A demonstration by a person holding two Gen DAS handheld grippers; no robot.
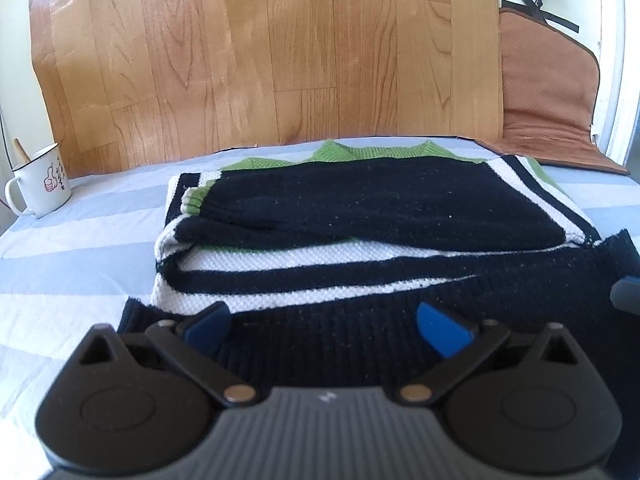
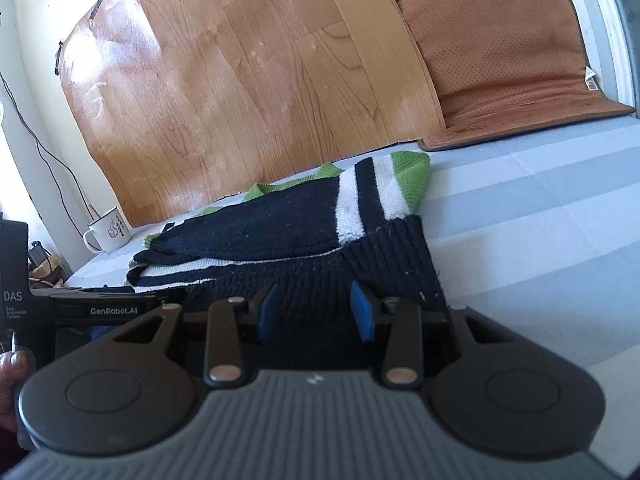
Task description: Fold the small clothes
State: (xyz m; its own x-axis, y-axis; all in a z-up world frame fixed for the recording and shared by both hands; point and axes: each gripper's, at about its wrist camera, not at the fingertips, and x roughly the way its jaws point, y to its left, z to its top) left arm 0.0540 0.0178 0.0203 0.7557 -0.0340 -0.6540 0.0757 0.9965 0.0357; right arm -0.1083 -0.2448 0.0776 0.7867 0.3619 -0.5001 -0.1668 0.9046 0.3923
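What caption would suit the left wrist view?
Open left gripper at the ribbed hem of a partly folded striped sweater.

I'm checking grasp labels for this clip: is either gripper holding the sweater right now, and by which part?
Nothing is held. The left gripper and right gripper are both open at the black ribbed hem of the sweater.

Both views bright, daylit. Glare washes the wood-grain board toward 10 o'clock in the right wrist view; softer sheen on it in the left wrist view. Striped sheet pale, nearly blown out at 8 o'clock. Black knit of the sweater reads dark, texture and lint specks visible. Strong fisheye bending at the rims, dark vignette in the corners. Left hand-held gripper body soft, out of focus at 6 o'clock; enamel mug fairly sharp.
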